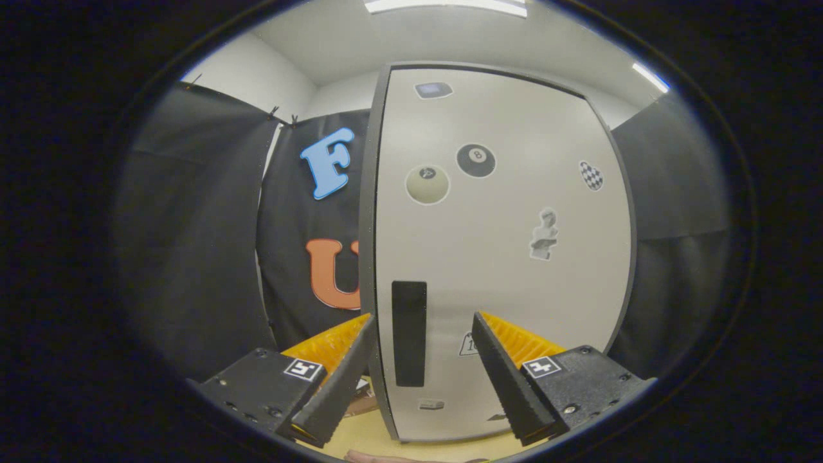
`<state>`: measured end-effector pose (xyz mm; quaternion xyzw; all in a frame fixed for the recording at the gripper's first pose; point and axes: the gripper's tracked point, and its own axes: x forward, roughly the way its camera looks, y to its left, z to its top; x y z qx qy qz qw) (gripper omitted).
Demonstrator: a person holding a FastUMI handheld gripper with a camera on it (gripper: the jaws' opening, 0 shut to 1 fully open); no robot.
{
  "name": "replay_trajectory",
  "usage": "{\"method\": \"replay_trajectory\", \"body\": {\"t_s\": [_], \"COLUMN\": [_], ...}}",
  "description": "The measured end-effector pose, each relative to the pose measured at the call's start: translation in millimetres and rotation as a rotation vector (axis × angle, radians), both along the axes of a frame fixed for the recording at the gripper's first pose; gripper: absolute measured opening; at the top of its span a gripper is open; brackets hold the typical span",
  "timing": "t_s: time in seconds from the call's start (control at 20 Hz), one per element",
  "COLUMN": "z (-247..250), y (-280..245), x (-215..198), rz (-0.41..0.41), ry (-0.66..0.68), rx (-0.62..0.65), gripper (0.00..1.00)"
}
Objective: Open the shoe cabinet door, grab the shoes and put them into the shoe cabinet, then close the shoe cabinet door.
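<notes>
Black cloth wall [193, 244] at far left, hanging in folds and clipped along its top edge; white room wall and ceiling above it, with a ceiling light strip [447, 5] overhead.

Next rightward, the shoe cabinet [501, 257]: tall, upright, pale front with a dark frame, standing on a light wooden table [373, 440]. Door [514, 289] closed, flush in the frame. Dark vertical handle recess [409, 333] low on the door near its left edge.

Stickers on the door, left to right: pale billiard ball [427, 184], small blue badge [433, 90] near the top, black eight-ball [476, 160], grey bust figure [544, 235], chequered oval [591, 175]. Two small stickers low down, partly hidden behind the fingers, not legible.

Tool [421, 334] released, fingers spread wide and gripping nothing. Left fingertip [360, 341] level with the cabinet's left edge; right fingertip [485, 341] in front of the lower door. Handle recess between the two fingers, just beyond the tips; contact not discernible.

More black cloth right of the cabinet.

Shoes not located.
</notes>
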<state>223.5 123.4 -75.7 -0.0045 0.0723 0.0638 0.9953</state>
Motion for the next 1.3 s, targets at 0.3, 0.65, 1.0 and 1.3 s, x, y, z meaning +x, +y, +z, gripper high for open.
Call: {"method": "replay_trajectory", "body": {"t_s": [0.3,0.65,1.0,1.3], "z": [-20.5,-35.9,-33.7,-23.3], "y": [7.0,12.9,10.5,9.1], "x": [26.6,38.6,29.5,0.0], "rz": [-0.023,-0.034,0.001,0.08], "ry": [0.05,0.091,0.121,0.146], "rx": [-0.008,0.014,0.016,0.038], "gripper": [0.8,0.42,0.27,0.23]}}
